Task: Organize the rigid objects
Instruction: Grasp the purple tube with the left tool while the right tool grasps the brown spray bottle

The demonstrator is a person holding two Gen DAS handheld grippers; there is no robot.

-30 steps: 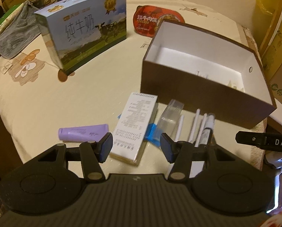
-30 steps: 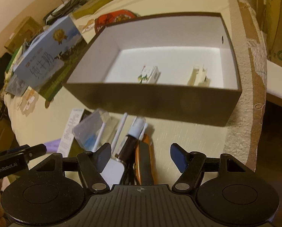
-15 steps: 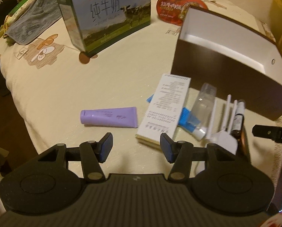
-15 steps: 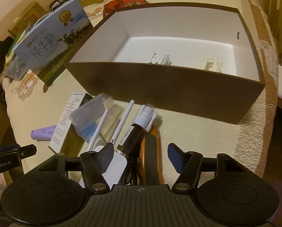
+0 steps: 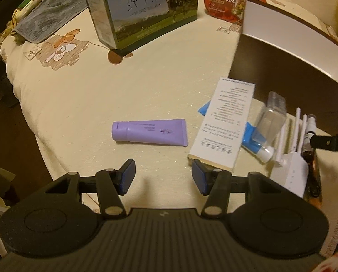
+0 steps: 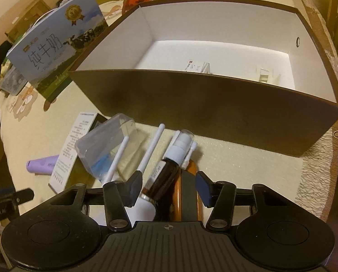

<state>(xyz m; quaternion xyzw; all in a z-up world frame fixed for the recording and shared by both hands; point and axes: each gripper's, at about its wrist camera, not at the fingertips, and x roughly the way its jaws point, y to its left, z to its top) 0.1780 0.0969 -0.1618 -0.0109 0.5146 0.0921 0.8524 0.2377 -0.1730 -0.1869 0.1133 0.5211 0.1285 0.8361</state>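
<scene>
A purple tube (image 5: 149, 133) lies on the cream tablecloth just ahead of my left gripper (image 5: 163, 176), which is open and empty. To its right lie a white printed carton (image 5: 223, 127), a clear plastic case (image 5: 273, 113) and a white router (image 5: 291, 170). My right gripper (image 6: 169, 188) hangs low over a brown spray bottle (image 6: 166, 176) and an orange-and-black object (image 6: 187, 195). Its jaws are closing with both between them, and the pads do not visibly press. Behind stands the open brown box (image 6: 214, 104), holding a small carton (image 6: 196, 66) and a white item (image 6: 266, 77).
A blue milk carton (image 5: 146, 6) stands at the back, with a red food tray (image 5: 225, 0) beside it and a grey cloth (image 5: 46, 15) to the left. The table edge (image 5: 39, 140) falls away at the left. Cardboard boxes stand beyond the right edge.
My left gripper has moved left and down, bringing the purple tube in front of it. My right gripper has sunk toward the spray bottle and its jaws have narrowed.
</scene>
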